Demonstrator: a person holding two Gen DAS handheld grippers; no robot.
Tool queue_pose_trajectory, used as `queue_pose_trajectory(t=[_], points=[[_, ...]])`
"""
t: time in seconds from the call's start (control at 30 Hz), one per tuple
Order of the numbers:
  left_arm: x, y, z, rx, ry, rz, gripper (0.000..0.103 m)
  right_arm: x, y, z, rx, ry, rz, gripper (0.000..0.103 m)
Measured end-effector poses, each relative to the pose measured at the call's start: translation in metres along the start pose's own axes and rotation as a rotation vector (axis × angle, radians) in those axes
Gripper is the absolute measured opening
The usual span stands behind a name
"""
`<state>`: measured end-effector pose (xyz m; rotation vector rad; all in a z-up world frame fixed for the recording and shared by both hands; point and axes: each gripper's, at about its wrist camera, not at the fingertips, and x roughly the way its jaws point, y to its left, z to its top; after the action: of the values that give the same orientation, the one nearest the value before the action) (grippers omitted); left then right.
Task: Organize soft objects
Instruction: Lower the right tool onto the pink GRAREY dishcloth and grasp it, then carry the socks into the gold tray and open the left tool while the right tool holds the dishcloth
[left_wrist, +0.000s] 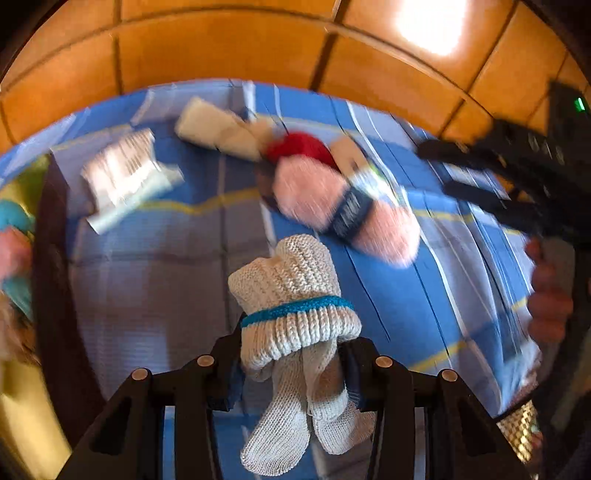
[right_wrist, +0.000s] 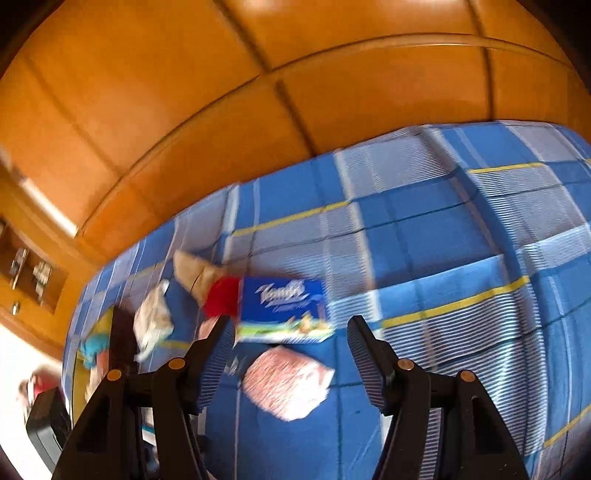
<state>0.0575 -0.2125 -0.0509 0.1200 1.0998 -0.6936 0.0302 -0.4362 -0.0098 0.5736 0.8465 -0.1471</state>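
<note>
Socks (left_wrist: 295, 295), white knit bundle with teal band, clamped between left gripper (left_wrist: 291, 365) jaws, above blue checked cloth (left_wrist: 166, 280). Right gripper (right_wrist: 291, 354) jaws apart, empty, over pink pack (right_wrist: 288, 380).

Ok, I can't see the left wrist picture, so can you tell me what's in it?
The left hand-held gripper is shut on a bundle of cream knitted socks with a blue band, held above a blue checked cloth. Further off lie a pink fluffy thing, something red and pale packets, all blurred. The right hand-held gripper shows at the right edge.
</note>
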Motion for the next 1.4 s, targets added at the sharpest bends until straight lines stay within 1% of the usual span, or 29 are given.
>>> queue_pose_trajectory(t=[0.03,0.1,0.27,0.33,0.43,0.57,0.6,0.7,0.83,0.93,0.97,1.07,1.13,1.17,1.3,1.4], points=[[0.005,-0.002,-0.002,0.005,0.019,-0.012,0.042,0.003,0.004,-0.002,-0.024,0.012,0.003,0.064],[0.007,-0.006,-0.007,0.035,0.008,0.005,0.042,0.01,0.015,-0.007,-0.082,0.036,0.005,0.064],[0.01,-0.008,-0.007,0.055,0.003,0.015,0.042,0.03,0.024,-0.012,-0.138,0.081,0.004,0.064],[0.01,-0.011,-0.008,0.074,-0.003,0.031,0.042,0.039,0.027,-0.015,-0.161,0.102,-0.001,0.064],[0.012,-0.016,-0.01,0.093,-0.011,0.046,0.043,0.042,0.035,-0.02,-0.192,0.174,0.093,0.066],[0.016,-0.019,-0.01,0.099,-0.019,0.043,0.043,0.034,0.048,-0.026,-0.229,0.221,0.24,0.065],[0.016,-0.018,-0.01,0.1,-0.023,0.04,0.043,0.034,0.05,-0.028,-0.239,0.22,0.237,0.065],[0.013,-0.016,-0.014,0.101,-0.032,0.037,0.043,0.039,0.053,-0.03,-0.269,0.21,0.171,0.065],[0.009,-0.016,-0.019,0.095,-0.039,0.031,0.043,0.045,0.055,-0.03,-0.296,0.193,0.12,0.065],[0.008,-0.016,-0.021,0.089,-0.042,0.024,0.043,0.05,0.06,-0.032,-0.352,0.179,0.049,0.063],[0.007,-0.015,-0.022,0.089,-0.043,0.022,0.044,0.05,0.06,-0.032,-0.368,0.176,0.034,0.062],[0.007,-0.015,-0.022,0.086,-0.046,0.018,0.044,0.056,0.064,-0.036,-0.453,0.159,-0.047,0.056],[0.007,-0.013,-0.021,0.084,-0.049,0.014,0.044,0.061,0.066,-0.038,-0.493,0.151,-0.088,0.048],[0.007,-0.011,-0.022,0.082,-0.051,0.011,0.044,0.063,0.066,-0.04,-0.522,0.145,-0.115,0.047],[0.007,-0.01,-0.022,0.081,-0.056,0.007,0.041,0.065,0.07,-0.046,-0.59,0.126,-0.15,0.042],[0.004,-0.008,-0.02,0.071,-0.05,0.008,0.038,0.064,0.073,-0.049,-0.62,0.121,-0.165,0.041]])
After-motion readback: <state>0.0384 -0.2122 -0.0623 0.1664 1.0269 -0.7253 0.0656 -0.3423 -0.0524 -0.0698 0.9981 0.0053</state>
